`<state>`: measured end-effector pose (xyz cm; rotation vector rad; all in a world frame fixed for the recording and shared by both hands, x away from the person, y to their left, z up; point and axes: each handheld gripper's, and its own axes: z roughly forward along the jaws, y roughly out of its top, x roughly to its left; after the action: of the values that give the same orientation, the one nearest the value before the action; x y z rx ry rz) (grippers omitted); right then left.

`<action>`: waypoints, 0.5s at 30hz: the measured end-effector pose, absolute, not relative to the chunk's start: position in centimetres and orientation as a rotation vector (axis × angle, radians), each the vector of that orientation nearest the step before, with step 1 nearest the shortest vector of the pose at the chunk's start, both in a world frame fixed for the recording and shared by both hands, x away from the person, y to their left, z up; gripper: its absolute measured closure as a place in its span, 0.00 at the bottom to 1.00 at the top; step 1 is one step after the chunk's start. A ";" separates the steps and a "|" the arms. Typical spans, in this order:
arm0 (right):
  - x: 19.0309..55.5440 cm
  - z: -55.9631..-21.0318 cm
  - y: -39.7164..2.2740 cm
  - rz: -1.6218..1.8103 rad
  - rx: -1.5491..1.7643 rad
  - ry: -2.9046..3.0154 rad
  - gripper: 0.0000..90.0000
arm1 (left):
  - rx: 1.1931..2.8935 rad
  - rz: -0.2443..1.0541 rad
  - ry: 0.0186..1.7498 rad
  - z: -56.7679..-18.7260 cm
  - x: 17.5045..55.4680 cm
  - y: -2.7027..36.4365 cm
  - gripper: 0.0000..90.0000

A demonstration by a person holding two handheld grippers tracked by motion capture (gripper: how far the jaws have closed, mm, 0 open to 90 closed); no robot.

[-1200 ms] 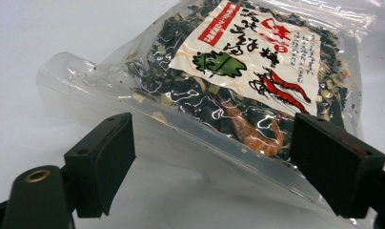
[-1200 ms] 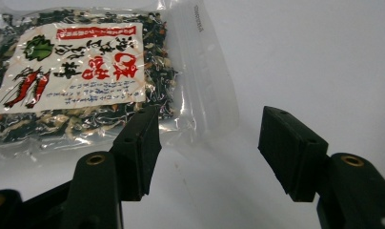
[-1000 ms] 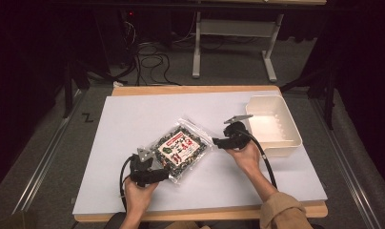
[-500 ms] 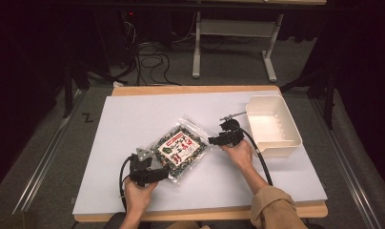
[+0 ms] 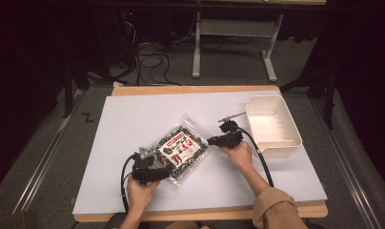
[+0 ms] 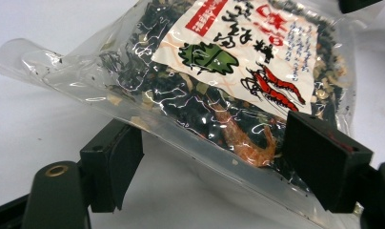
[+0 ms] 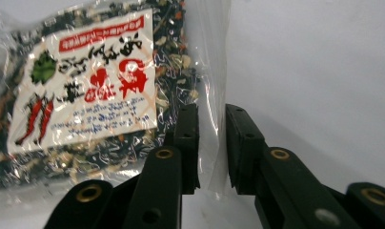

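Note:
A clear bag of dark dried flakes with a white and red label [image 5: 181,149] lies on the white table cover. My left gripper [image 5: 166,170] is at the bag's near left corner. Its jaws [image 6: 219,143] stand wide open, and the bag [image 6: 219,71] rises over the gap between them. My right gripper [image 5: 211,141] is at the bag's right edge. Its jaws [image 7: 212,112] have just been closing. A narrow gap is left, and the bag's [image 7: 86,95] clear sealed edge stands in it.
A white plastic bin [image 5: 295,138] stands at the right of the table, close behind my right hand. The white cover [image 5: 133,119] spreads out to the left and far side. Cables and a desk frame are on the floor beyond the table.
My right gripper has slid a little to the left onto the bag's right edge, and its jaws have narrowed. The left gripper and the bag have stayed in place.

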<state>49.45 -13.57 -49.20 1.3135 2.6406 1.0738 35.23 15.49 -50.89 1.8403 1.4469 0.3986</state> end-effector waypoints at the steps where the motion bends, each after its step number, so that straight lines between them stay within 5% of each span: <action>1: 49.3 -49.2 -13.7 1.072 1.308 2.639 0.90 | 1.840 0.395 1.445 -50.9 35.3 15.5 0.25; 4: 49.2 -49.1 -14.2 1.054 1.293 2.636 0.99 | 1.839 0.392 1.436 -50.9 35.3 15.3 0.27; 15: 47.9 -46.3 -15.5 1.071 1.119 2.529 1.00 | 1.795 0.420 1.421 -50.6 35.3 15.4 0.29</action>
<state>47.87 -15.51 -46.31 1.1191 2.5285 1.0712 35.29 15.36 -50.59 1.7953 1.4207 0.4202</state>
